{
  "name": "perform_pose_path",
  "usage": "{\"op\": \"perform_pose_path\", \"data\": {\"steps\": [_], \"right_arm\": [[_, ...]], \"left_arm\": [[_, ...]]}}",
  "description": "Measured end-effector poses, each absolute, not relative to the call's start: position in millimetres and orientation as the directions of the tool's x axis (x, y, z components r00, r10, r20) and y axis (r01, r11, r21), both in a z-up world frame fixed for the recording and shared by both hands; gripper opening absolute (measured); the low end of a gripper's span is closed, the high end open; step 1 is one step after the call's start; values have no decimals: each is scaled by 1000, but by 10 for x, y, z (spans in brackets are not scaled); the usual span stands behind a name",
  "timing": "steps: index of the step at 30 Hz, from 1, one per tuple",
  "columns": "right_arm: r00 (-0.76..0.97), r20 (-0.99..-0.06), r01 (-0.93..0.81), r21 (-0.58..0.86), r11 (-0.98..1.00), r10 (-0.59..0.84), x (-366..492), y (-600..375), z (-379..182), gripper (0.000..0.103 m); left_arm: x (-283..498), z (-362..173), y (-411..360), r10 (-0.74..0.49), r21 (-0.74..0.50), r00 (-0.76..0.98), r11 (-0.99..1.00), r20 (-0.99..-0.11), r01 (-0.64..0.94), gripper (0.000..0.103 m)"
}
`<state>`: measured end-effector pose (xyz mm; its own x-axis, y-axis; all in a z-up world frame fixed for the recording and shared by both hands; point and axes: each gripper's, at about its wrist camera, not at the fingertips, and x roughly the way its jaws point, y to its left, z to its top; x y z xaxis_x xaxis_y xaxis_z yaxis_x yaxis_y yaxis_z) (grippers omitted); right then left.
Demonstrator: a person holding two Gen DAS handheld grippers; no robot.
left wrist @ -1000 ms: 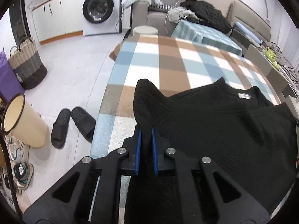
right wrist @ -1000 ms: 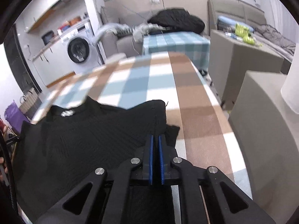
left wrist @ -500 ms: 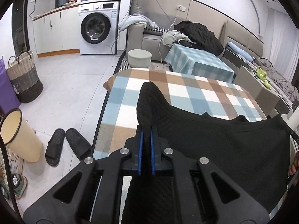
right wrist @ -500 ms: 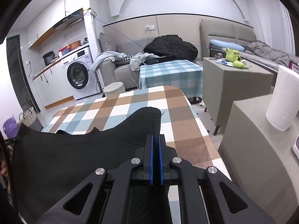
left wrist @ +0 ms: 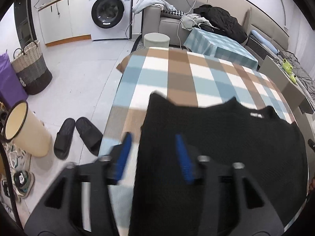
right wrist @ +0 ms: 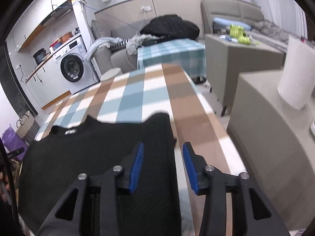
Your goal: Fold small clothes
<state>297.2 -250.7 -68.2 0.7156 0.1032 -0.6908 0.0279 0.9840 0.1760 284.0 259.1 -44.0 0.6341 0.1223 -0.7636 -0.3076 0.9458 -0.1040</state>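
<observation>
A black knit garment (left wrist: pixel 226 137) lies spread on the checked tablecloth (left wrist: pixel 177 74), its collar label toward the far side. My left gripper (left wrist: pixel 153 139) hovers over the garment's left edge with its jaws opening; the cloth lies below the blue pads (left wrist: pixel 181 147), which do not press on it. In the right wrist view the same black garment (right wrist: pixel 88 153) lies flat, and my right gripper (right wrist: pixel 163 147) is over its right edge, jaws opening, pads apart from the cloth.
Left of the table stand a cream bin (left wrist: pixel 25 131), black slippers (left wrist: pixel 76 135) and a woven basket (left wrist: pixel 31 68). A grey cabinet (right wrist: pixel 265 137) with a paper roll (right wrist: pixel 297 82) is close on the right. A round stool (left wrist: pixel 156 39) and washing machine (left wrist: pixel 110 9) stand beyond.
Both grippers held the garment's corners pinched and raised; now both have opened and the garment has dropped flat onto the tablecloth.
</observation>
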Motion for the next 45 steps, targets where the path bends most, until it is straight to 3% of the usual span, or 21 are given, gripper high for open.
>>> {"op": "perform_pose_path", "data": {"steps": [9, 13, 18, 26, 31, 39, 42, 45], "right_arm": [[607, -758, -46, 265, 963, 237, 2324, -2492, -983, 49], [620, -756, -87, 202, 976, 211, 2008, -2342, -953, 49], [681, -701, -175, 129, 976, 214, 1705, -2039, -805, 58], [699, -712, -159, -61, 985, 69, 1788, -1770, -840, 59], [641, -767, -36, -49, 998, -15, 1927, -2178, -1052, 59], [738, -660, -164, 26, 986, 140, 1644, -1970, -705, 61], [706, -671, -260, 52, 964, 227, 1678, -1689, -719, 65], [664, -700, -323, 51, 945, 264, 1804, -1377, -872, 65]], "left_arm": [[2011, -714, 2307, 65, -97, 596, 967, -800, -237, 58], [1667, -795, 2104, 51, -87, 577, 974, -815, -209, 59], [1410, -839, 1863, 59, -51, 571, 983, -819, -176, 59], [1274, -817, 1749, 92, -6, 572, 986, -815, -167, 59], [1212, -780, 1762, 105, 6, 576, 985, -811, -172, 59], [1189, -581, 1705, 103, -6, 618, 985, -779, -172, 60], [1186, -475, 1610, 74, -33, 648, 988, -758, -153, 69], [1215, -393, 1444, 37, -57, 673, 992, -739, -116, 72]]}}
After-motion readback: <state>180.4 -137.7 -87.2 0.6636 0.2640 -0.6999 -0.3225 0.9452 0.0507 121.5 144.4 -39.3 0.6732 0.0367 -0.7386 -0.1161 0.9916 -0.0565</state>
